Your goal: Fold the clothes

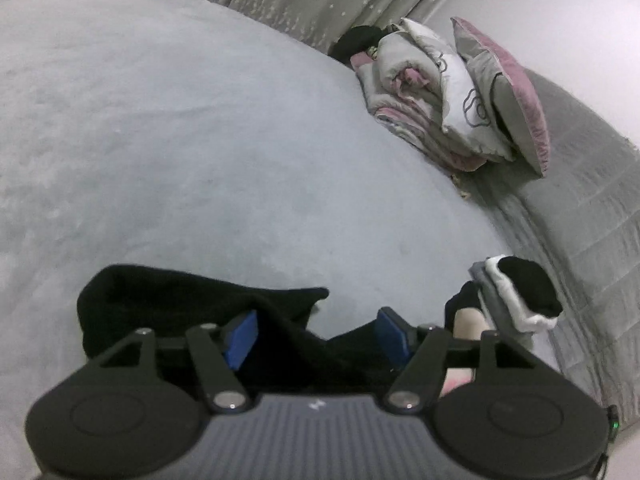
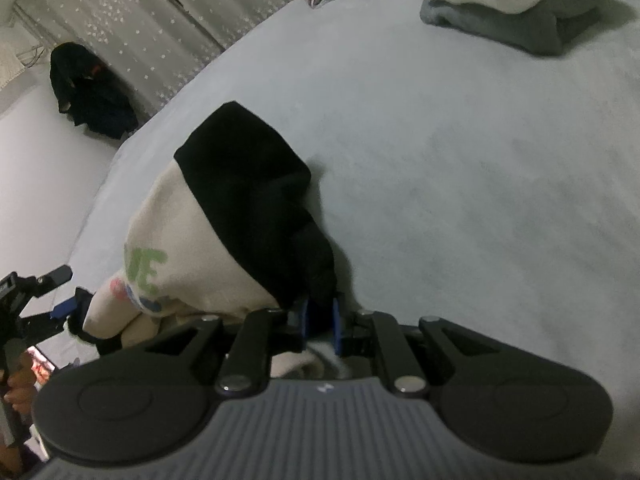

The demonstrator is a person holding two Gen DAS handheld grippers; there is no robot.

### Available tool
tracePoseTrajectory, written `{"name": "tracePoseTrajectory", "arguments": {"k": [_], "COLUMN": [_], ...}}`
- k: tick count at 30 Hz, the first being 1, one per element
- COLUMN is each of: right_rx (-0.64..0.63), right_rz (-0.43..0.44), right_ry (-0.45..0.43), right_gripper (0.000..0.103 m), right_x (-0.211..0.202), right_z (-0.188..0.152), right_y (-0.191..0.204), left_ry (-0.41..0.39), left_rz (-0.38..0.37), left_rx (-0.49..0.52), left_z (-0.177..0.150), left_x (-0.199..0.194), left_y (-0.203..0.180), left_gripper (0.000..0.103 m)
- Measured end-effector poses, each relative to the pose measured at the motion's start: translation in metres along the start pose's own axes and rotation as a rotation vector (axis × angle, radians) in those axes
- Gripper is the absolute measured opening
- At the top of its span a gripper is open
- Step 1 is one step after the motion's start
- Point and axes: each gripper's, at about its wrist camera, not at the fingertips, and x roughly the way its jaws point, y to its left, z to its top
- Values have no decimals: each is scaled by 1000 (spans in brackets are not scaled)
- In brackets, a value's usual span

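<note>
A cream garment (image 2: pixel 180 248) with green letters and a black sleeve (image 2: pixel 256 184) lies bunched on the grey bed sheet (image 2: pixel 460 180). My right gripper (image 2: pixel 320 320) is shut on the black fabric at its near end, which sits pinched between the blue pads. In the left wrist view the black part of the garment (image 1: pixel 180 304) lies under my left gripper (image 1: pixel 316 336). Its blue pads stand wide apart and open, pressing on nothing. The left gripper (image 2: pixel 64 292) also shows at the left edge of the right wrist view, beside the cream cloth.
A folded stack of grey, white and black clothes (image 2: pixel 508 4) sits further up the bed, also seen as a stack (image 1: pixel 516 300) in the left wrist view. Pillows and a rolled blanket (image 1: pixel 440 92) lie by the curtain. Dark clothes (image 2: pixel 88 92) are heaped beyond the bed edge.
</note>
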Motion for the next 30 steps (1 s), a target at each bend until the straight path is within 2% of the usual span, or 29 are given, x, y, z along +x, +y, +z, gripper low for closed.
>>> {"name": "tracePoseTrajectory", "arguments": {"k": [3,5,10,12,14,15,18,21,25,27,30], "right_rx": [17,33,57,55,44,33,-12,-57,-107,-134,-164], "right_rz": [20,31,36,43,62,71,95,121,180,200,209], "right_ry": [9,10,-6,-15,-37,-50,-81,-95,-87,-87,-87], "right_gripper": [22,23,25,36,44,45,47,50,54,62,63], "right_x": [-5,-10,-18,-21,-23,-24,-25,-21,-16,-13,-8], "right_z": [-1,-1,2,5,10,12,17,21,24,25,27], "right_y": [-4,-8,-9,-5,2,7,24,41,63,73,83], "left_ry": [14,13,4,14,25,26,6,-13,9,20,36], "left_rz": [31,29,-34,-45,-31,-26,-33,-61,-102,-106,-105], "left_rx": [-3,-5,-22,-57,-75,-79,-81,-43,34,72,111], "left_z": [-3,-3,-8,-13,-18,-20,-23,-26,-41,-53,-73], "left_x": [4,2,-2,4,12,14,10,-6,-25,-33,-42], "left_y": [3,4,3,4,4,3,-1,-10,-17,-17,-14], "left_gripper": [67,67,66,62,35,19,11,10,10,9,8]}}
